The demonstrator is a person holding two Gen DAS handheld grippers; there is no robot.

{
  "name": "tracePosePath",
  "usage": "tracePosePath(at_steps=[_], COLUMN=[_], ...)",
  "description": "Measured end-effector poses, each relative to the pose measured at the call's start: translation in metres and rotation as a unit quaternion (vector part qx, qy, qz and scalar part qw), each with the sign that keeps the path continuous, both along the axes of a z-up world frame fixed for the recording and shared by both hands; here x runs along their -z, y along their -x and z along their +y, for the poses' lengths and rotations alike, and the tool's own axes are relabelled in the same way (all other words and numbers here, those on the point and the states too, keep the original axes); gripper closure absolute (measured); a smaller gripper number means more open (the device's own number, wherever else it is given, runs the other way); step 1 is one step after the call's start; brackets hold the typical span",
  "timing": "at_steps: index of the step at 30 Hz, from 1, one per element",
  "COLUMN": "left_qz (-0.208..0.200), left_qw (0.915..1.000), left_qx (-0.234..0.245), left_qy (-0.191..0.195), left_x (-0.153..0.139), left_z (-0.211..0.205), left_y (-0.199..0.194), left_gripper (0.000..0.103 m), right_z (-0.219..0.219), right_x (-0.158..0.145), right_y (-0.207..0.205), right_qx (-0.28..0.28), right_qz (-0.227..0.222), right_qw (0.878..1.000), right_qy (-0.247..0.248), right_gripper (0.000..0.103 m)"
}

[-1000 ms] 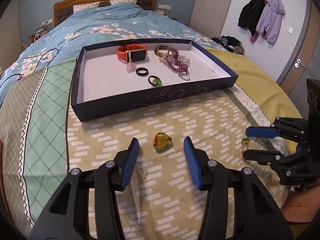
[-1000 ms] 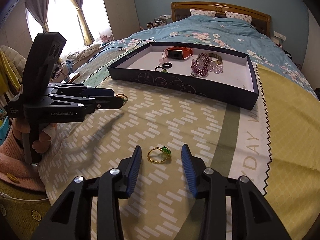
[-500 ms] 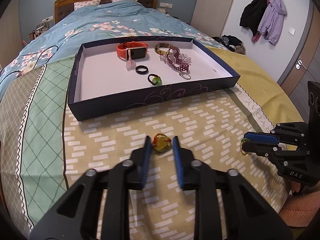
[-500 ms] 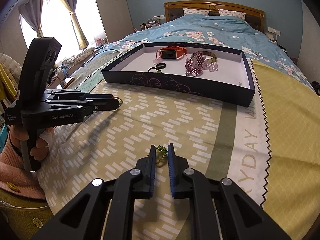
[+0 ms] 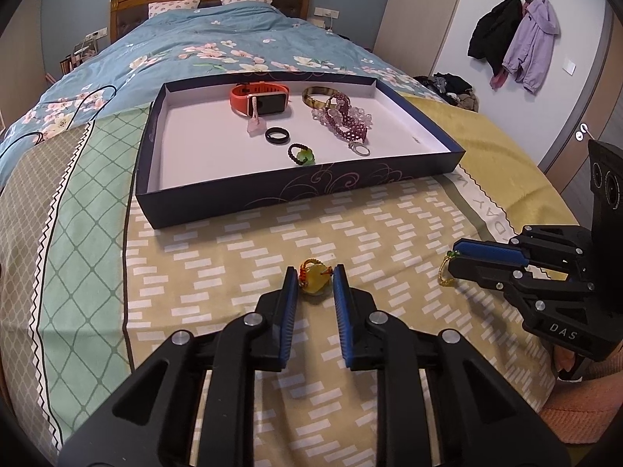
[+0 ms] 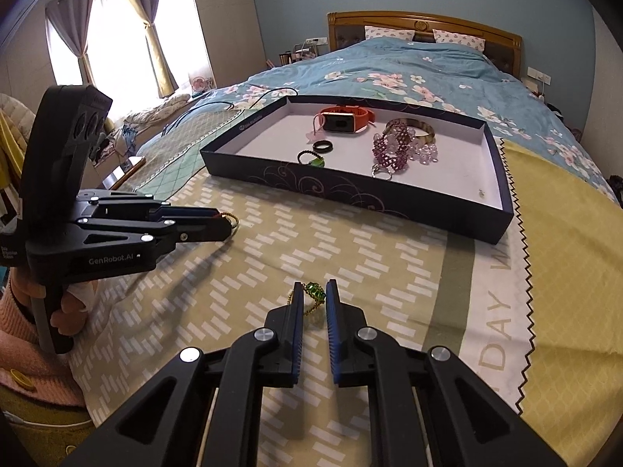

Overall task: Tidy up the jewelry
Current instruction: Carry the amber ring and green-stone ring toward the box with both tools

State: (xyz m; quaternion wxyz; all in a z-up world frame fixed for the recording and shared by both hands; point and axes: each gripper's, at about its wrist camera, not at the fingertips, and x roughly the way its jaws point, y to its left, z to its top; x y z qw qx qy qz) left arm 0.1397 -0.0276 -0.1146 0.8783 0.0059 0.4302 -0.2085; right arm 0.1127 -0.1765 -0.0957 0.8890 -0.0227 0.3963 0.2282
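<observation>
Each gripper is clamped on a ring lying on the bed: left gripper (image 5: 314, 272) on the amber ring (image 5: 314, 283), right gripper (image 6: 314, 292) on the green-stone ring (image 6: 314, 295), likely bound for the far tray (image 5: 233, 202).

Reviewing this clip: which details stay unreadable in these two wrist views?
- Speck near the tray corner: too small in both views.
- Yellow ring: underside hidden between the left gripper pads; in the right view its fingers cover most of it.
- Gold ring band: partly behind the right gripper pads.
- Blanket lettering: covered by the tray, cut off.
</observation>
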Motion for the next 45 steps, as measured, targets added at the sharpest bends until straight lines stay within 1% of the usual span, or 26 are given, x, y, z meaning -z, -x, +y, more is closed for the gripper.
tracePosePath(at_steps=[11, 23, 30, 45], left_qz=[-0.017, -0.05, -0.061, -0.087], left_qw=[0.9998, 0.9987, 0.998, 0.9958], left_qx=[-0.002, -0.007, -0.012, -0.024], left_qy=[0.004, 0.006, 0.014, 0.016], left_x=[-0.009, -0.028, -0.035, -0.047], left_z=[0.0, 0.0, 0.002, 0.003], left_y=[0.009, 0.015, 0.014, 0.01], left_gripper=[0.084, 0.084, 0.084, 0.084], right_z=[-0.006, -0.008, -0.01, -0.012], right_x=[-0.009, -0.019, -0.027, -0.038], right_y=[-0.003, -0.009, -0.014, -0.025], right_qx=[0.011, 0.019, 0.023, 0.026], right_qz=[-0.013, -0.028, -0.041, -0.058], right_qw=[1.0, 0.999, 0.998, 0.997], right_qy=[-0.016, -0.034, -0.038, -0.044], right_gripper=[0.093, 0.093, 0.093, 0.093])
